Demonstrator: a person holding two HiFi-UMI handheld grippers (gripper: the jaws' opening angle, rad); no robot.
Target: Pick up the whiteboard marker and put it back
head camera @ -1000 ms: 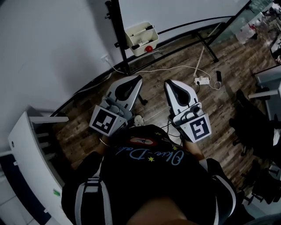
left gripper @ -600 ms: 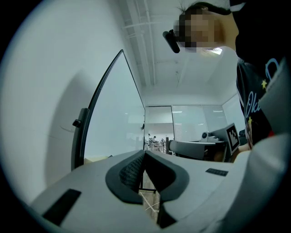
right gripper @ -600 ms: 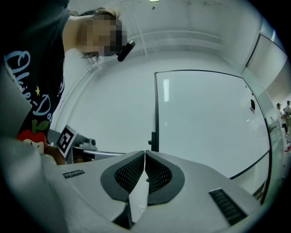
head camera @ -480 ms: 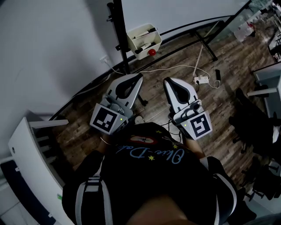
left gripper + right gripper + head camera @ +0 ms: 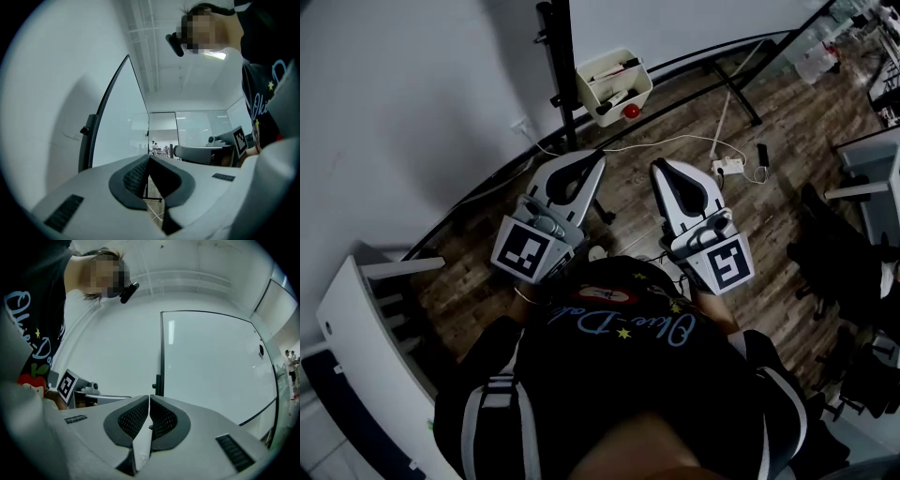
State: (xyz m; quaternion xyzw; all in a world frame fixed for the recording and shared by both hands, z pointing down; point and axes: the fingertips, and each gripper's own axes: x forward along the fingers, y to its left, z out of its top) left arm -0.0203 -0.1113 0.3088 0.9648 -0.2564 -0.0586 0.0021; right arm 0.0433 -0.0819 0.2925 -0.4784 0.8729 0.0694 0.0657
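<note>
A white tray [image 5: 639, 79] hangs on the black stand [image 5: 562, 75] of a whiteboard, at the top of the head view. Whiteboard markers [image 5: 615, 97] lie in it beside a small red object [image 5: 630, 111]. My left gripper [image 5: 589, 165] and right gripper [image 5: 661, 172] are held side by side in front of my chest, well short of the tray. Both are shut with nothing in them. In the left gripper view the left gripper [image 5: 149, 158] points past the board's edge [image 5: 114, 89]. The right gripper [image 5: 149, 399] faces the whiteboard [image 5: 215, 366].
A white power strip [image 5: 730, 170] with cables lies on the wooden floor to the right of the stand. A white shelf unit [image 5: 356, 319] stands at the left. Dark chairs [image 5: 844, 262] and a desk edge [image 5: 862, 183] are at the right.
The head view has drifted slightly, so the tray and stand sit a little further right. Both grippers hold almost the same place and stay shut.
</note>
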